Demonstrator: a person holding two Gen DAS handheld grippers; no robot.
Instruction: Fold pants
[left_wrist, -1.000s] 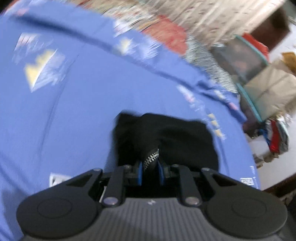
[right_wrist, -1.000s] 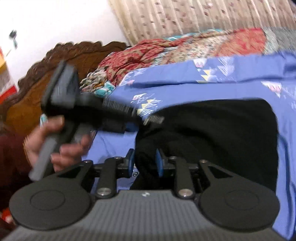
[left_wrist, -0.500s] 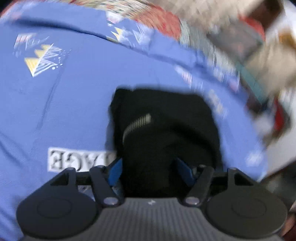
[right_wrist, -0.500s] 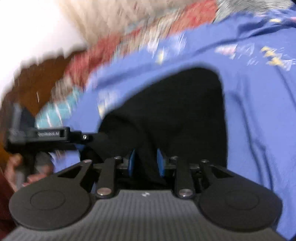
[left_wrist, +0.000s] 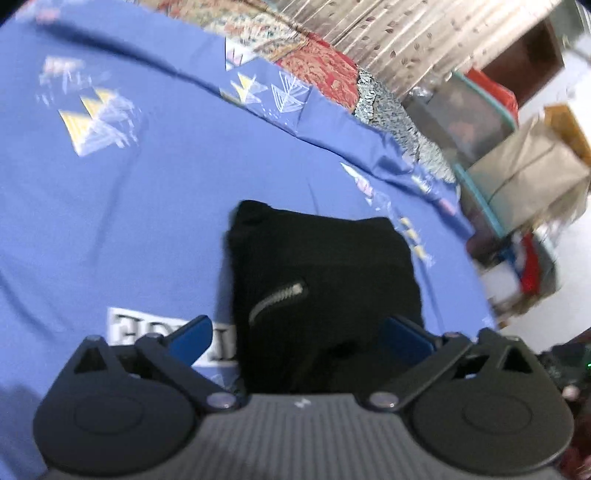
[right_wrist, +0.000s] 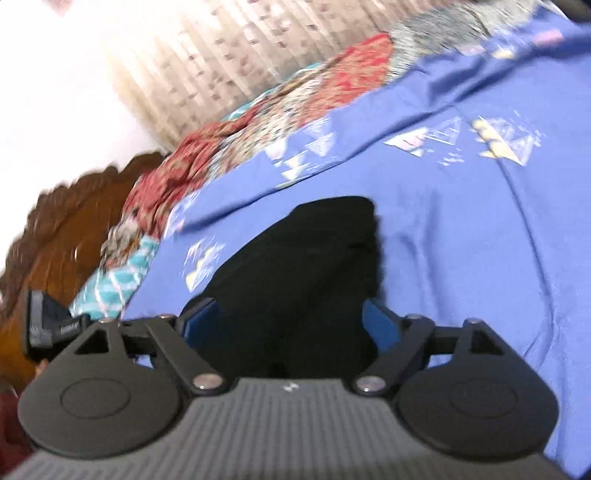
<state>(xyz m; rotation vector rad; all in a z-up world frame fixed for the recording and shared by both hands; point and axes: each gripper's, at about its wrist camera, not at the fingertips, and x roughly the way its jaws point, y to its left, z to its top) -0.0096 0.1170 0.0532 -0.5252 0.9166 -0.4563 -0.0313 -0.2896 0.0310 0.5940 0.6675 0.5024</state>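
1. Both claws let go within the last second: a second ago each was clamped on black fabric, left claw (left_wrist: 299, 332) on the zipper edge, right claw (right_wrist: 291, 321) on a fold. Now both were spread wide, blue pads clear of cloth.
2. Pants (left_wrist: 325, 280) lay as a compact, roughly square black bundle on the bed, dropped flat; earlier they were lifted and bunched up into the fingers.
3. Judgement: the final fold looked placed. Task near done, maybe a smoothing pass left.
4. Fabric: matte black, soft, thick-looking, layered edges at the far corner. Silver zipper (left_wrist: 277, 301) ran diagonally on the top layer, the only hard part.
5. Right view showed the same bundle (right_wrist: 295, 266) narrowing toward a rounded far end; blur hid detail.
6. Bedsheet (left_wrist: 129, 221) was smooth blue cotton-like cloth with triangle prints and a white text label, lightly creased.
7. Further out: patterned red quilt (left_wrist: 317, 66), carved wooden headboard (right_wrist: 55, 229), storage boxes (left_wrist: 517, 177).
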